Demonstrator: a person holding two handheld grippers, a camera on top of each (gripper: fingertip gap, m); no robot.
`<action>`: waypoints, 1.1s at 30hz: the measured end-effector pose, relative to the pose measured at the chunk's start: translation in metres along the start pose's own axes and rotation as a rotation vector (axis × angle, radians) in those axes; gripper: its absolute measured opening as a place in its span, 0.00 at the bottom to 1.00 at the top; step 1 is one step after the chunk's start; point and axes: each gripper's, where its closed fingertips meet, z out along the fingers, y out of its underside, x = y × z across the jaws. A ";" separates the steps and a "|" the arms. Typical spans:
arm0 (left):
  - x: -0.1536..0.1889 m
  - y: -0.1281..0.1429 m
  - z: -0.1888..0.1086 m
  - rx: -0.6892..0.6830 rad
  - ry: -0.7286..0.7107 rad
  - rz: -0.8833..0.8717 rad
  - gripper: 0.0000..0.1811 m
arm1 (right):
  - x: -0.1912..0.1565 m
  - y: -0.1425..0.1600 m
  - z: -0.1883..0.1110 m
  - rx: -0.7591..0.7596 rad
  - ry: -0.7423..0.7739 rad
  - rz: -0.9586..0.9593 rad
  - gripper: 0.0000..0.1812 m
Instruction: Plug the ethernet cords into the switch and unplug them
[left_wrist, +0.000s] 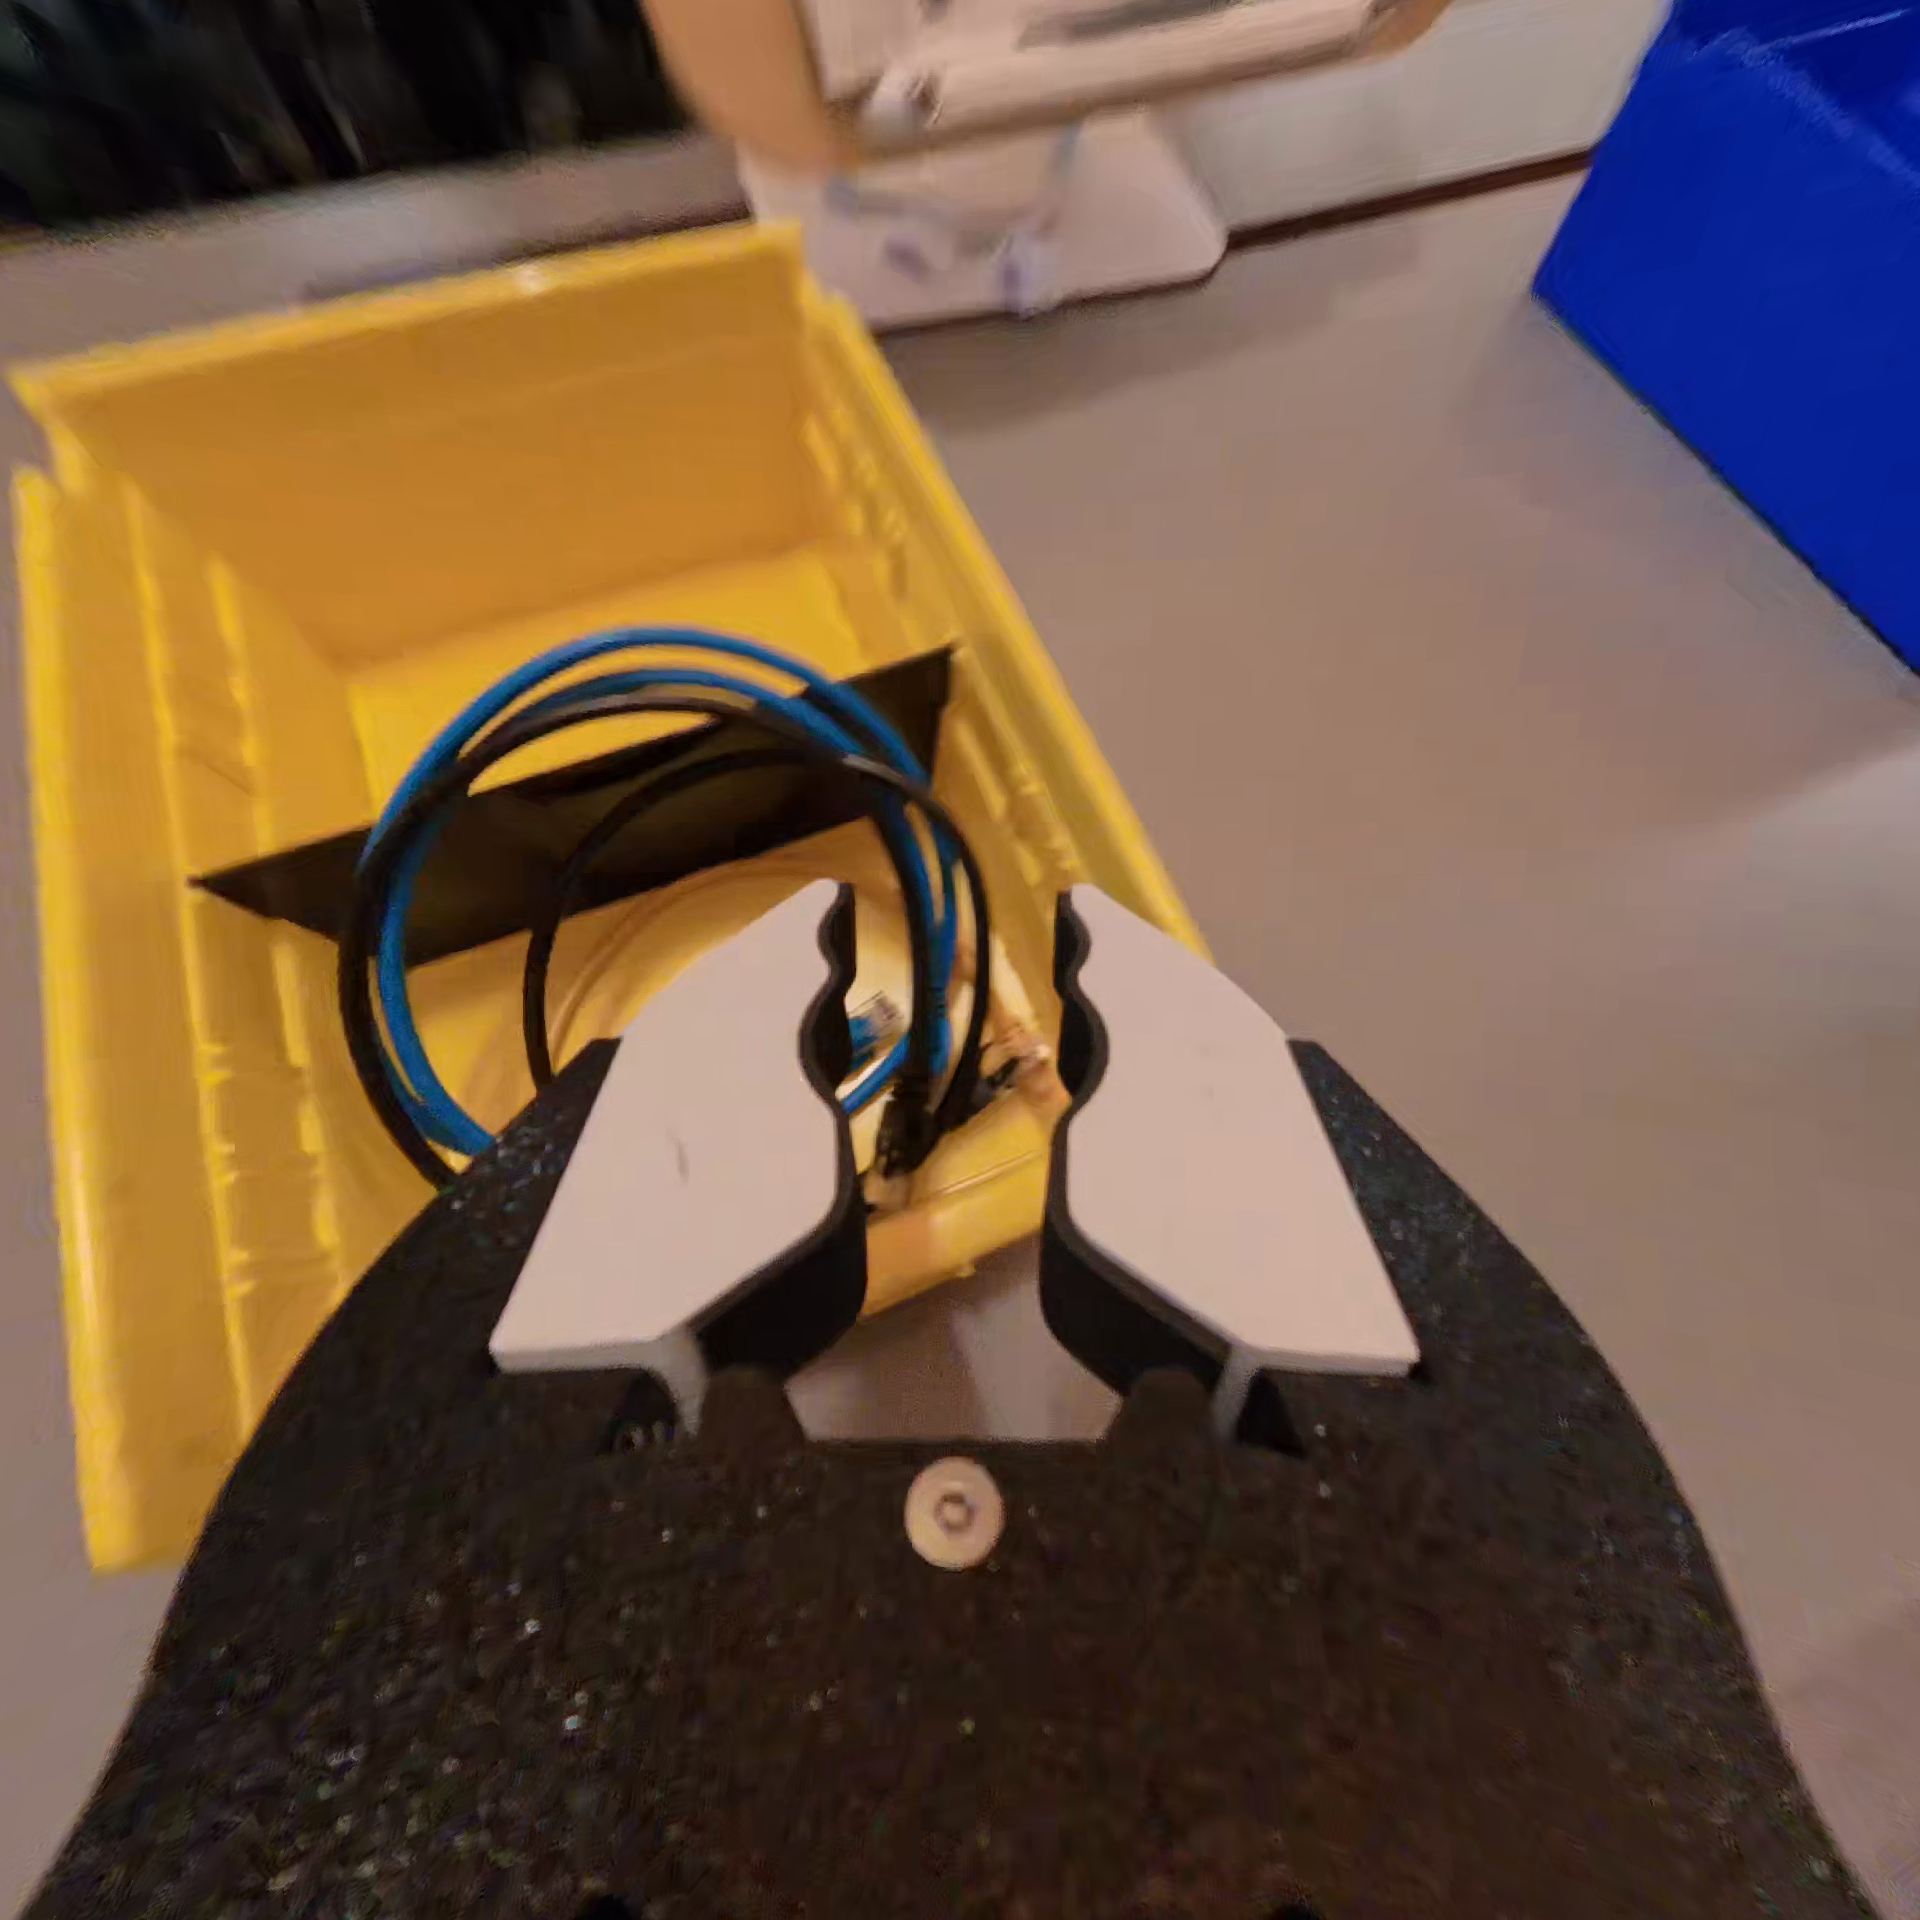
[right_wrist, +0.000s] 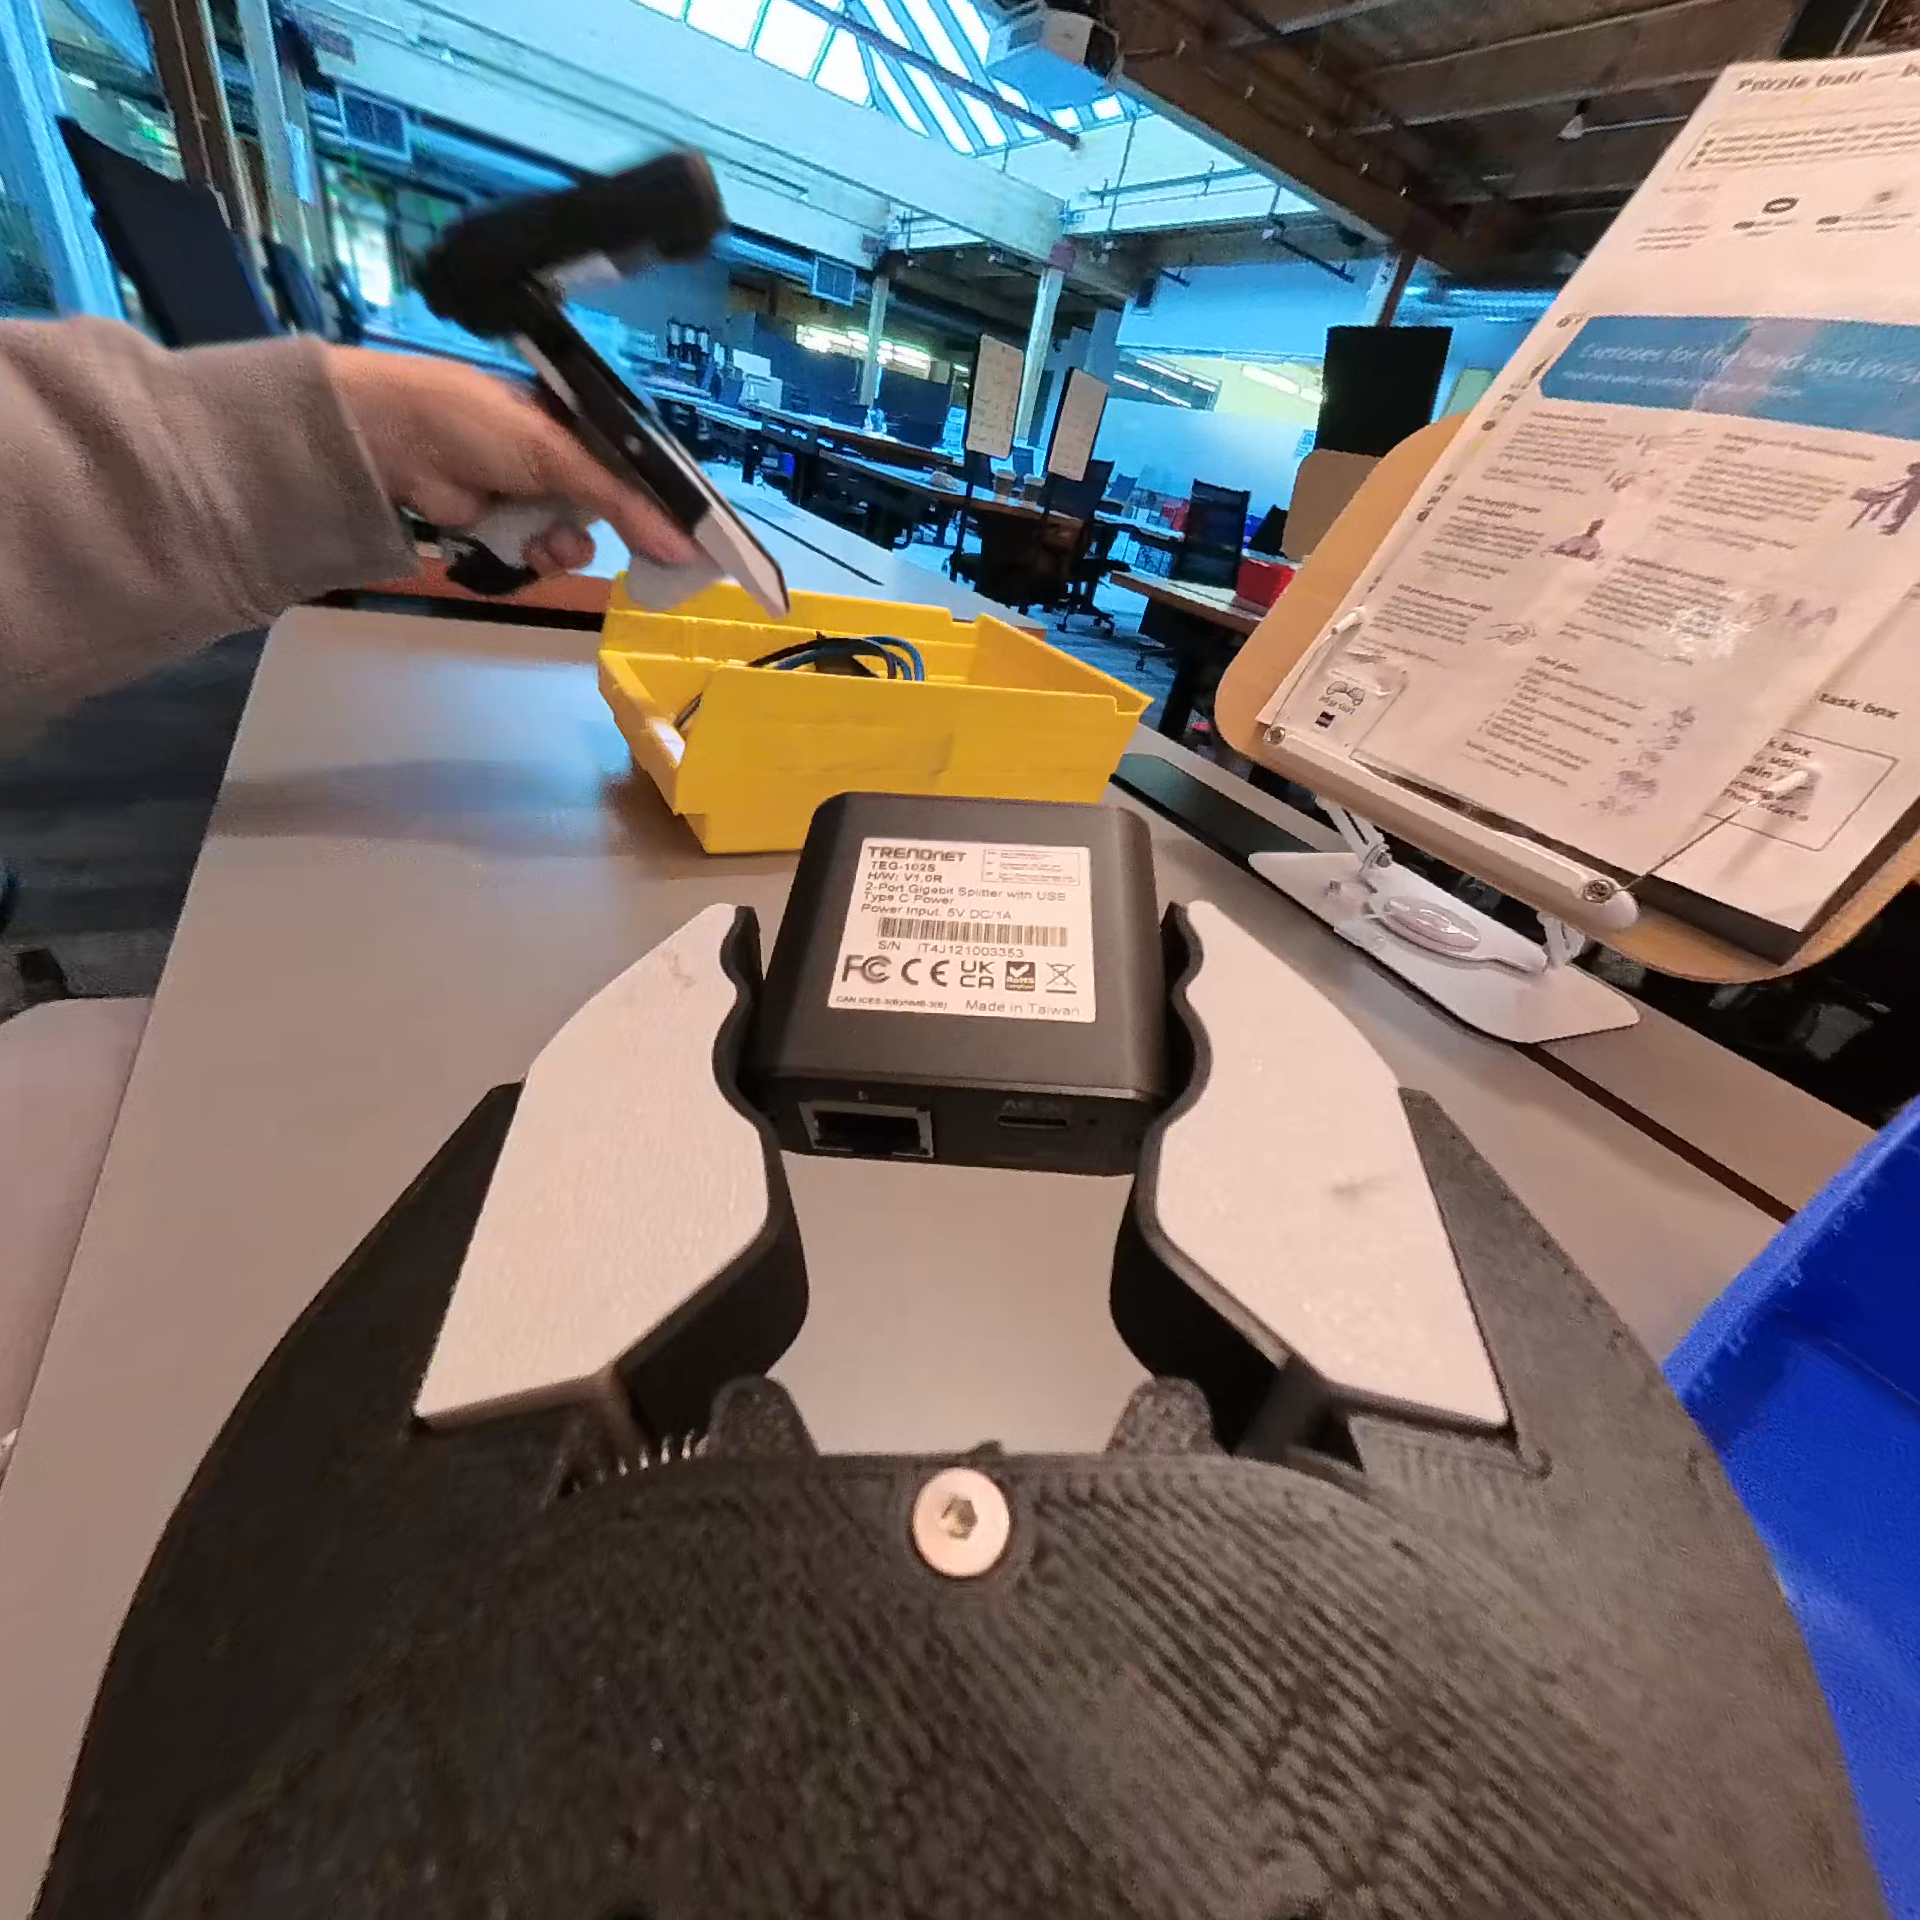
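My left gripper (left_wrist: 954, 914) is open and empty, hovering over the near right corner of a yellow bin (left_wrist: 177, 790). Coiled blue cord (left_wrist: 416, 1018) and black cord (left_wrist: 358, 987) lie in the bin, their plugs (left_wrist: 899, 1127) just past my fingertips. My right gripper (right_wrist: 961, 920) is shut on the black switch (right_wrist: 961, 831), which rests on the grey table with its white label up and an ethernet port (right_wrist: 868, 1130) facing the camera. The right wrist view also shows the left gripper (right_wrist: 769, 597), held by a hand over the yellow bin (right_wrist: 883, 758).
A black divider (left_wrist: 582, 831) crosses the yellow bin. A blue bin stands at the right (left_wrist: 1766, 312) (right_wrist: 1829, 1455). A tilted board with printed sheets (right_wrist: 1621, 582) on a white stand (right_wrist: 1455, 966) is at the right. The grey table (left_wrist: 1403, 727) lies between. Spacing between my two grippers at the tips: around 35 cm.
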 end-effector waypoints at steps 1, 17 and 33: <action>-0.005 0.005 0.011 -0.061 0.061 -0.052 0.20 | 0.002 -0.002 0.000 0.010 0.005 0.007 0.41; -0.016 0.036 0.075 -0.237 0.121 -0.056 0.03 | 0.015 -0.020 -0.027 0.035 0.064 -0.038 0.41; -0.042 -0.051 -0.019 -0.094 -0.133 -0.034 0.03 | 0.022 -0.031 -0.050 0.101 0.055 -0.008 0.41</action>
